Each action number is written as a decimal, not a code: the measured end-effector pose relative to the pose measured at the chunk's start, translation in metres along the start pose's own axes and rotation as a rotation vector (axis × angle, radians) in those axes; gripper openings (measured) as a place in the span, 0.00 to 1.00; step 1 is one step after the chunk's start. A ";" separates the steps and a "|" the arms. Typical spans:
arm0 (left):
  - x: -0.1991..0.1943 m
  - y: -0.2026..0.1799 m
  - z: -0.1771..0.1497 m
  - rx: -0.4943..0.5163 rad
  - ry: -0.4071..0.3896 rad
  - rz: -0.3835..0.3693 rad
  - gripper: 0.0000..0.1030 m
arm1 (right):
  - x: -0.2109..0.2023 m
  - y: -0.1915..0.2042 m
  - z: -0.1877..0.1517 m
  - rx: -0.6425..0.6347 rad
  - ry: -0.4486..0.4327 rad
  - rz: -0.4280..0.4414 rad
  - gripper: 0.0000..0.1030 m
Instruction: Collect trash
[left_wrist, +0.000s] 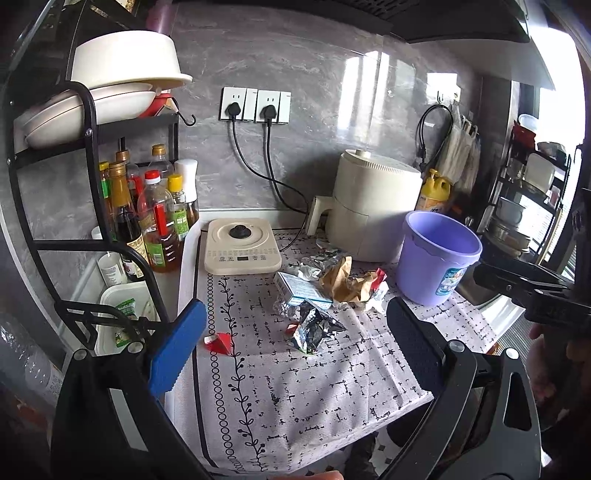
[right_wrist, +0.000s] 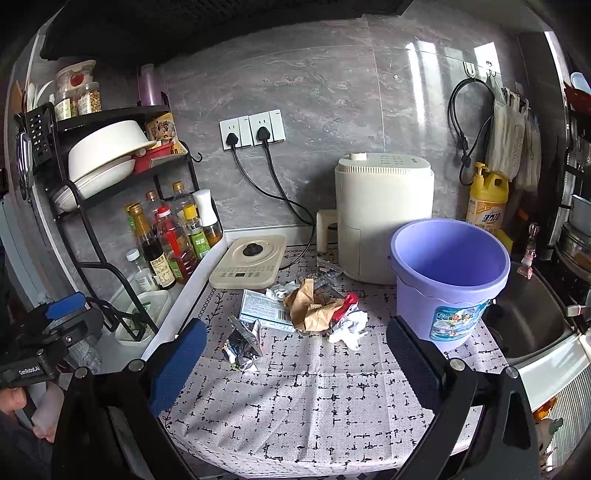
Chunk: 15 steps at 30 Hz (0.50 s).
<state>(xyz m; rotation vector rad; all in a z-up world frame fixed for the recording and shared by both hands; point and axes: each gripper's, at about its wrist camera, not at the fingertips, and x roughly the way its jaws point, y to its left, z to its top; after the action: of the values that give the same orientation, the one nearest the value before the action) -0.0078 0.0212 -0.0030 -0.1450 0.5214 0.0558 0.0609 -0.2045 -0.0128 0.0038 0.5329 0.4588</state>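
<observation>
Both hand-held grippers gape above trash pile beside bucket

Ahead of the left gripper the patterned cloth lies bare, jaws spread wide; only a red scrap and a foil wrapper sit between its fingers. Ahead of the right gripper, the trash pile blocks the middle, the purple bucket crowds its right finger, the bottle rack walls its left.
</observation>
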 end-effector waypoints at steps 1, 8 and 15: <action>-0.001 0.001 -0.001 0.000 0.001 0.000 0.94 | 0.001 0.001 0.000 -0.002 0.002 0.002 0.93; 0.002 0.007 -0.002 -0.007 0.011 0.002 0.94 | 0.004 0.004 0.002 0.010 -0.015 0.009 0.93; 0.013 0.015 -0.016 -0.044 0.031 -0.009 0.94 | 0.010 0.006 0.000 -0.010 0.001 -0.001 0.93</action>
<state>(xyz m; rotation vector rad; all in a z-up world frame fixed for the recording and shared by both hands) -0.0058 0.0336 -0.0251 -0.1919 0.5510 0.0561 0.0659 -0.1951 -0.0172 -0.0061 0.5315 0.4602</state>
